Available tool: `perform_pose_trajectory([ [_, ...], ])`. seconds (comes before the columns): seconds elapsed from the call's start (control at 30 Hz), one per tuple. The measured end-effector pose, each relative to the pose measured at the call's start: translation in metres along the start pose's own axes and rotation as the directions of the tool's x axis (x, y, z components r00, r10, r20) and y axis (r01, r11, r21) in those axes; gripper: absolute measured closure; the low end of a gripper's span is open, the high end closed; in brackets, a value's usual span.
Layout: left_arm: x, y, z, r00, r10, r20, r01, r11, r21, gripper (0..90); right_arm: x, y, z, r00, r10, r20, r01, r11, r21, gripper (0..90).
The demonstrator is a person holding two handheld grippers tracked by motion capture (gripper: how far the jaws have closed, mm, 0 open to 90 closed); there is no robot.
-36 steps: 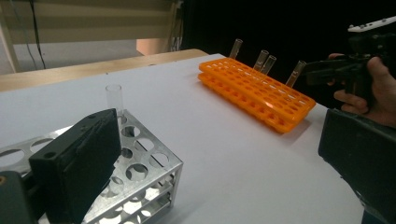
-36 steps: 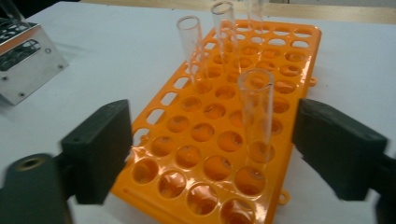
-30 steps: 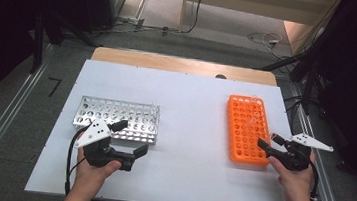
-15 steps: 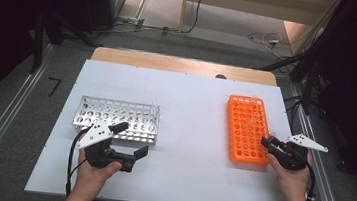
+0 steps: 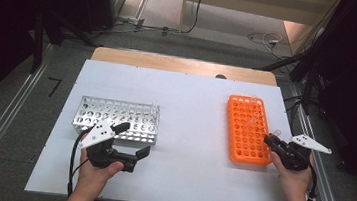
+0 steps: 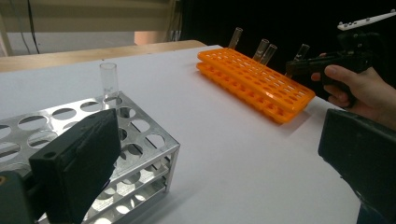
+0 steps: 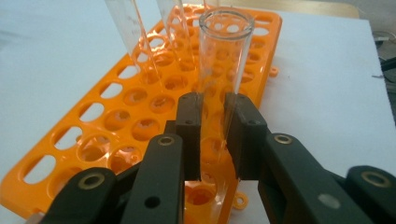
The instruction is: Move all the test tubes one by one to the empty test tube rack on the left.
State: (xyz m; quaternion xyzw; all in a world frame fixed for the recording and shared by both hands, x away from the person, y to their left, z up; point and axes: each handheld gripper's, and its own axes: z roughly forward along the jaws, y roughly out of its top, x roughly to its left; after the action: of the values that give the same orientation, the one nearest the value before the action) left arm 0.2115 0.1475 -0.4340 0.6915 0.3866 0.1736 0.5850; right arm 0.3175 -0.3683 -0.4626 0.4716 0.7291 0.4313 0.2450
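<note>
Since earlier frame: right hand-held gripper (image 7: pixel 212 135) jaws just closing, now clamped on clear test tube (image 7: pixel 224 60) standing in orange rack (image 5: pixel 247 130), near its right edge. Left hand-held gripper (image 5: pixel 131 143) unmoved, jaws wide, nothing between, just in front of metal rack (image 5: pixel 117 116); one tube (image 6: pixel 108 80) upright in that rack. White desk (image 5: pixel 191 107), wooden strip at far edge. Grey floor beyond with loose cables; metal rails along both sides; dark surroundings.
</note>
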Motion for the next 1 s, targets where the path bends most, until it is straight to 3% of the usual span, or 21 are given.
perform_pose_trajectory([
  [0.3,-0.001,0.000,0.001,0.9999,0.010,0.003,-0.010,0.9999,0.006,0.0,0.006,0.019,-0.021,0.9998,-0.020,-0.007,0.020,0.999,-0.040,73.9],
  [0.5,-0.003,0.000,0.002,0.9999,0.015,0.007,-0.015,0.9999,0.008,0.0,0.019,0.026,-0.031,0.9975,-0.050,-0.049,0.048,0.998,-0.049,74.0],
  [0.6,-0.006,0.000,0.003,0.9997,0.020,0.014,-0.020,0.9998,0.009,0.0,0.033,0.028,-0.033,0.9909,-0.066,-0.118,0.060,0.997,-0.049,74.0],
  [0.73,-0.007,0.000,0.005,0.9995,0.023,0.019,-0.024,0.9997,0.009,0.0,0.045,0.030,-0.034,0.9834,-0.091,-0.157,0.085,0.995,-0.048,74.0],
  [0.77,-0.008,0.000,0.005,0.9995,0.024,0.020,-0.024,0.9997,0.010,0.0,0.053,0.031,-0.034,0.9773,-0.101,-0.186,0.094,0.994,-0.049,74.0],
  [1.0,-0.012,0.002,0.008,0.9991,0.025,0.034,-0.026,0.9996,0.007,0.0,0.082,0.032,-0.032,0.9538,-0.146,-0.262,0.141,0.989,-0.041,74.0],
])
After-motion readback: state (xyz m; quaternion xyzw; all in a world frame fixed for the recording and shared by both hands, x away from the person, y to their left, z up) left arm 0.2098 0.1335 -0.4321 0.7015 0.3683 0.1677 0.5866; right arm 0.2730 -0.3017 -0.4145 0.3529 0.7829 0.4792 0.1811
